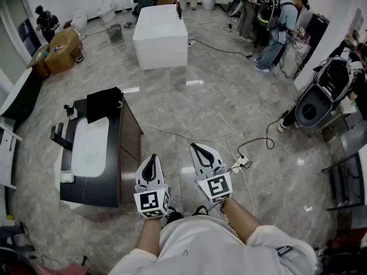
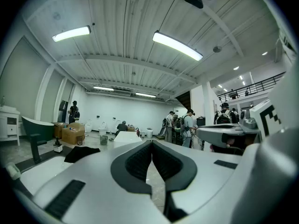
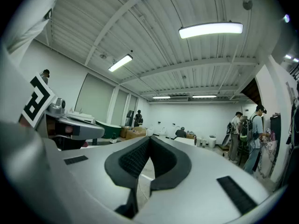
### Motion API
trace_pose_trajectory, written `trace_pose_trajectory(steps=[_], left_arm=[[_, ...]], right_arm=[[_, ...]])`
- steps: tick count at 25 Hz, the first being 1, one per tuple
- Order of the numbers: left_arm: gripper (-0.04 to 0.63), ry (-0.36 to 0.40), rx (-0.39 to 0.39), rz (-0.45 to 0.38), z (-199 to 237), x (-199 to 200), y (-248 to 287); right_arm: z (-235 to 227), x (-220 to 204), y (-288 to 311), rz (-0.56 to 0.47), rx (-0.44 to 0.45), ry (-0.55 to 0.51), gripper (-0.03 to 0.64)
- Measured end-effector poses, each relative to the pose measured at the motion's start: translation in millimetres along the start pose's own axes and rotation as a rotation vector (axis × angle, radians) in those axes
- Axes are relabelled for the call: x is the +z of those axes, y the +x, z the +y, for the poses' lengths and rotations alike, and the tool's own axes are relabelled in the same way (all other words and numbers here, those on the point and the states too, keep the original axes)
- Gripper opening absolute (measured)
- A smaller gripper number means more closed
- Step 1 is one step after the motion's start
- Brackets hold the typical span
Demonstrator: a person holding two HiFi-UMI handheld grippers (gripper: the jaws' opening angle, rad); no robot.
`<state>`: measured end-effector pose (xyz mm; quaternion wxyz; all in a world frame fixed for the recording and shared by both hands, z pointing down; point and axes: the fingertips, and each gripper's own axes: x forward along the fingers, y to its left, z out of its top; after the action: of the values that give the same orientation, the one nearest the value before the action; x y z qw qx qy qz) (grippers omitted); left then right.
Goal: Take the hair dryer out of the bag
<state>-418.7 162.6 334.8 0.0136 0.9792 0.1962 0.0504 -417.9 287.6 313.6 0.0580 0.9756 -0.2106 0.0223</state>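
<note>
Near centre of the head view, the left gripper (image 1: 151,164) and right gripper (image 1: 202,153) are held level, side by side, close to the person's body. Both jaws are clenched on nothing, pads meeting, as each gripper view confirms. The black bag (image 1: 104,103) lies on the far end of the vanity surface (image 1: 94,189), beyond the white basin (image 1: 90,148), left of both grippers and well apart from them. The hair dryer is not visible; likely inside the bag, can't confirm. Step: approach, nothing touched, task at its start. Next move likely: close in on the surface to the left, release the jaws, one gripper pins or spreads the bag mouth, the other reaches in. The bag looks soft and may drag or collapse; opening side not readable from here.
</note>
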Motion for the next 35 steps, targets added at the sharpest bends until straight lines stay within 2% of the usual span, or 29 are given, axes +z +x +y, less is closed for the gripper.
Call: trace_pose_trajectory(steps=[3,10,18,24,28,32,35], left_arm=[[0.020,0.005,0.001,-0.013,2.8,1.7,5.4],[0.020,0.016,0.014,-0.006,13.6,0.8,2.5],[0.020,0.008,0.002,0.005,32.3,-8.8,-3.2],[0.021,0.017,-0.072,0.027,52.3,-18.0,-1.3],[0.022,0.002,-0.097,0.058,68.5,-19.5,2.9],[0.091,-0.010,-0.139,0.089,80.2,-30.5,15.6],[0.095,-0.021,-0.167,0.086,81.1,-35.9,28.5]], right_arm=[[0.2,-1.0,10.2,-0.034,0.011,-0.045,-0.003],[16.0,-0.8,21.5,-0.045,0.042,-0.080,-0.003],[38.0,-2.9,30.8,-0.042,0.049,-0.086,-0.002],[61.2,-11.8,50.8,-0.025,0.046,-0.072,-0.002],[70.7,-8.4,64.2,0.024,0.043,-0.033,0.028],[73.2,-14.5,72.8,0.074,0.020,-0.030,0.072],[63.9,-21.7,83.0,0.106,-0.005,-0.034,0.074]])
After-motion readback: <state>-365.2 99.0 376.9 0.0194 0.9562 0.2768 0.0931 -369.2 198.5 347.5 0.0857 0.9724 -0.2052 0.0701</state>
